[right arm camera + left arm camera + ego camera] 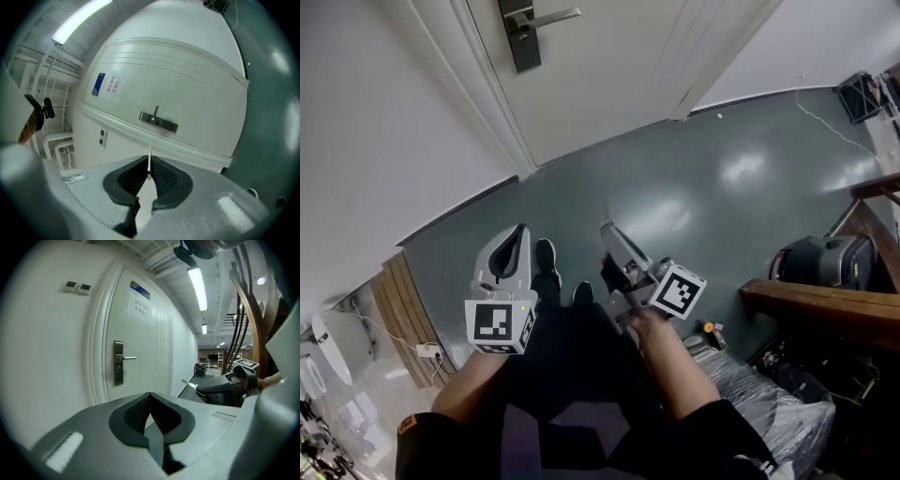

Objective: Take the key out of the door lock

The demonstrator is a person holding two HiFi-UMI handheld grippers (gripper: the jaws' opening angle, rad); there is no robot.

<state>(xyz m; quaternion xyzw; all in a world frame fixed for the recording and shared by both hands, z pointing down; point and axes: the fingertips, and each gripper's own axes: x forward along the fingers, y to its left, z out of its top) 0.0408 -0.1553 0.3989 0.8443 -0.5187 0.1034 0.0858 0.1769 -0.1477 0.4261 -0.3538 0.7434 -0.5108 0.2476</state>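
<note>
In the head view, the left tool (521, 231) and the right tool (607, 229) hang over the grey floor (722, 187), well apart from the door (619, 66) and its lock plate (523, 37). A wooden beam (825, 307) lies at the right. In the left gripper view, the left tool's jaws are pressed together with nothing in them. In the right gripper view, the right tool pinches the thin key (149, 157), which is out of the lock plate and points toward the door.

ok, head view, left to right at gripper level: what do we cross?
wooden slats → left gripper → right gripper, shut on the key → wooden beam
</note>
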